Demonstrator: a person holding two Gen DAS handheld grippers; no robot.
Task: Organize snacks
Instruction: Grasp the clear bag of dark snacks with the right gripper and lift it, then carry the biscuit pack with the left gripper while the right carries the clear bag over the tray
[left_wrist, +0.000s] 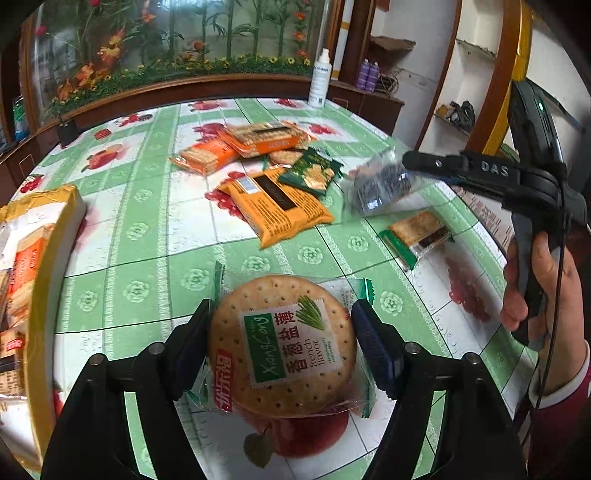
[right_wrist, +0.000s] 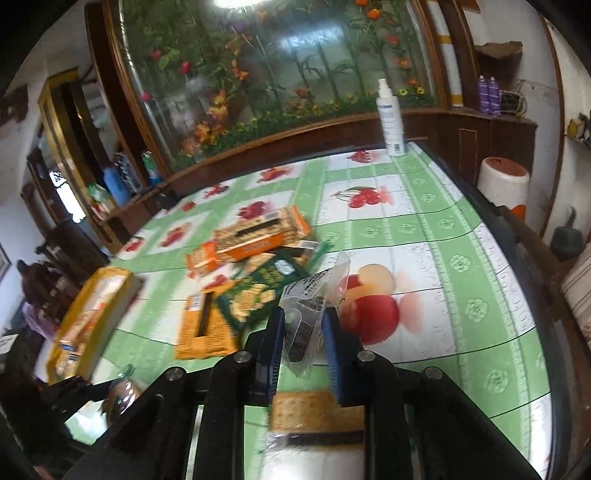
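My left gripper (left_wrist: 282, 343) is shut on a round scallion cracker packet (left_wrist: 282, 343) and holds it above the green fruit-print tablecloth (left_wrist: 147, 258). My right gripper (right_wrist: 303, 332) is shut on a clear packet of dark snack (right_wrist: 312, 306), lifted off the table; it also shows in the left wrist view (left_wrist: 380, 182). A pile of orange cracker packets (left_wrist: 255, 142), an orange packet (left_wrist: 275, 205) and a dark green packet (left_wrist: 312, 170) lie in the middle of the table. A yellow-rimmed box (left_wrist: 40, 236) with packets stands at the left.
A square cracker packet (left_wrist: 417, 230) lies at the right, under my right gripper (right_wrist: 317, 410). A white spray bottle (left_wrist: 319, 79) stands at the table's far edge. A wooden cabinet with a flower panel (left_wrist: 177, 48) runs behind the table.
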